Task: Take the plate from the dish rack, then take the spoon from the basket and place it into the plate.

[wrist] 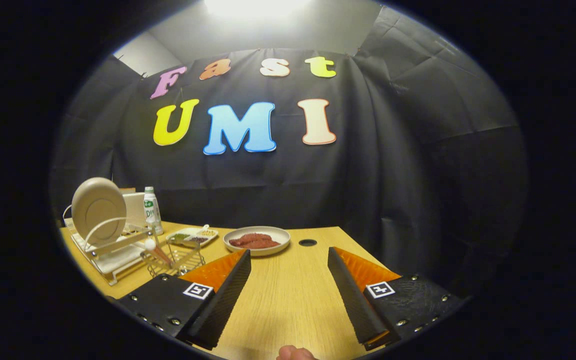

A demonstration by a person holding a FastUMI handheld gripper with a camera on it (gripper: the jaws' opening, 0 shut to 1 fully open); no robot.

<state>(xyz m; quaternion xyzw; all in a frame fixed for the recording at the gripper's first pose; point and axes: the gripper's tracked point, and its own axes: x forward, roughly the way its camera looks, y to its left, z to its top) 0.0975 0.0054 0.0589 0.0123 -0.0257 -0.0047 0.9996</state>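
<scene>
A beige plate (98, 210) stands on edge in the white dish rack (110, 250), far off to the left of my fingers. Just right of the rack sits a small wire basket (178, 260) with a spoon (155, 248) leaning in it, its white bowl end up. My gripper (289, 257) is open above the wooden table, nothing between its fingers. Rack and basket both lie left of the left finger (230, 285).
A shallow bowl of reddish food (257, 240) sits just beyond the fingertips. Left of it lies a divided dish of small foods (193, 236), and a plastic bottle (151, 210) stands behind the rack. A cable hole (307, 242) marks the table (288, 305), whose right edge falls off near the right finger.
</scene>
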